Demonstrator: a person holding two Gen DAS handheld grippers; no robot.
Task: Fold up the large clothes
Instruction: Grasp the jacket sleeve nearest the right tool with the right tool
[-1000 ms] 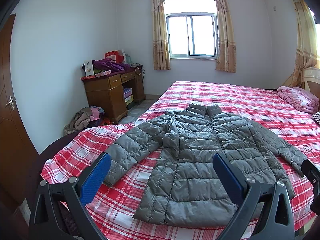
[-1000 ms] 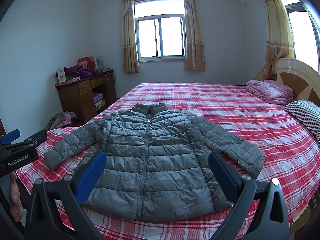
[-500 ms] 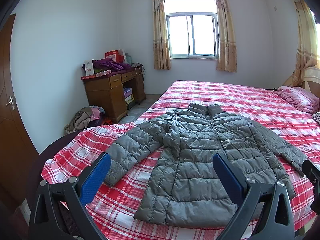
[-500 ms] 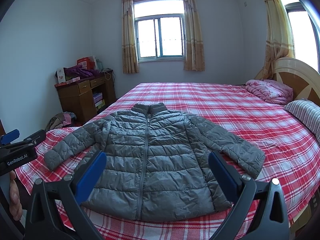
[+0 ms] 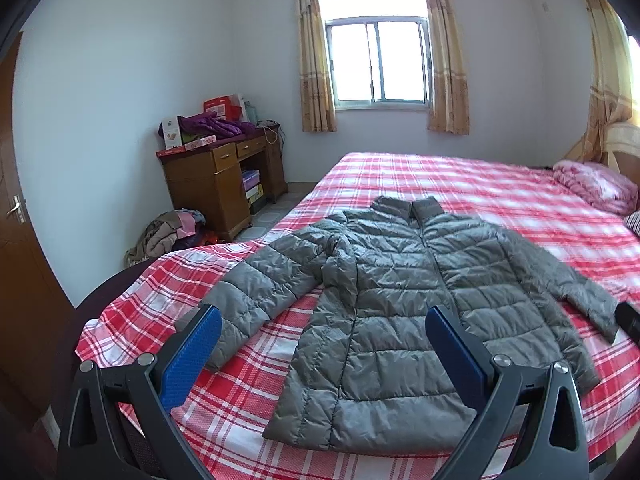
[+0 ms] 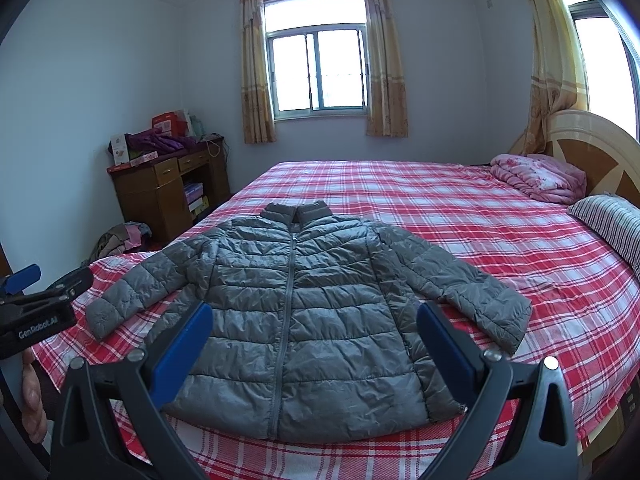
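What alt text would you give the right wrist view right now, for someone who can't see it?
A grey puffer jacket lies flat, zipped, sleeves spread, on a red plaid bed. The open right gripper hovers over its hem, and the left gripper shows at the left edge.

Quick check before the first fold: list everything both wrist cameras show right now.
Puffer jacket: one, grey, flat on bed, zipped, sleeves spread.
Bed: one, red plaid sheet.
Quilt: one, pink, folded by headboard.
Pillow: one, striped, right edge.
Desk: one, brown wood, far left corner.
Clothes pile: one, mixed, on floor by desk.
Window: one, curtained, far wall.
Left gripper: open, blue pads.
Right gripper: open, blue pads.
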